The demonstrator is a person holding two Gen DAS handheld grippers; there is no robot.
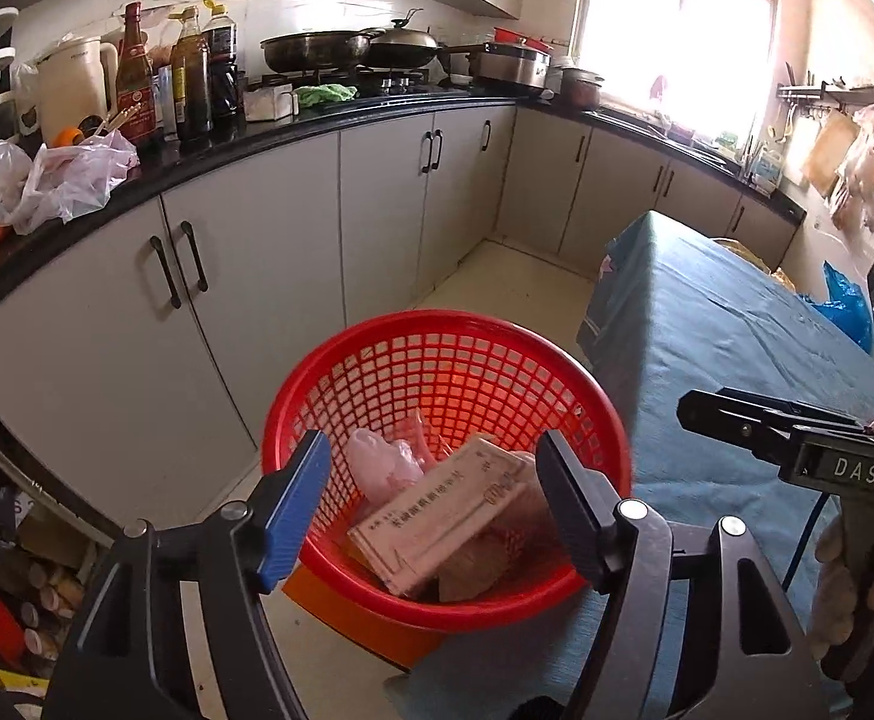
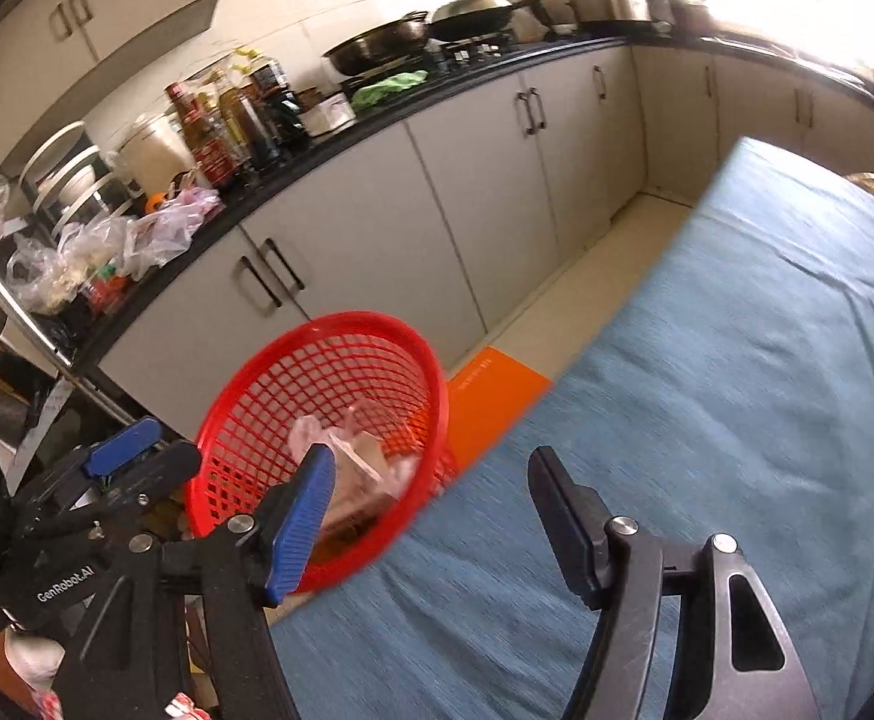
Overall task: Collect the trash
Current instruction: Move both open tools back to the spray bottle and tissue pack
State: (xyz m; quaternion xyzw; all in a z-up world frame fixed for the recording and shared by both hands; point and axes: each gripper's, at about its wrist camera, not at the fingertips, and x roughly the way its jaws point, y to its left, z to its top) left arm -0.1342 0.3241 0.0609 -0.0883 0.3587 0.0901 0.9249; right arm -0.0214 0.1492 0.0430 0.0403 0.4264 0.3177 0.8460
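Note:
A red mesh basket (image 1: 437, 324) stands by the corner of the blue-clothed table (image 1: 736, 324), over an orange surface (image 1: 341, 606). Inside lie a beige printed cardboard box (image 1: 437, 522), crumpled pinkish plastic (image 1: 383, 462) and a brown paper pack (image 1: 496, 552). My left gripper (image 1: 434, 498) hangs open just above the basket's near rim, its pads touching nothing. My right gripper (image 2: 431, 516) is open and empty over the table's edge, beside the basket (image 2: 317, 324). In the left wrist view the right gripper's dark fingers (image 1: 712, 411) reach in from the right.
A black counter (image 1: 317, 126) over grey cabinets (image 1: 293, 228) runs along the left and back, with sauce bottles (image 1: 191, 84), plastic bags (image 1: 71, 180) and woks (image 1: 317, 51). Pale floor (image 1: 508, 276) lies between cabinets and table. A gloved hand (image 1: 856, 588) grips the right tool.

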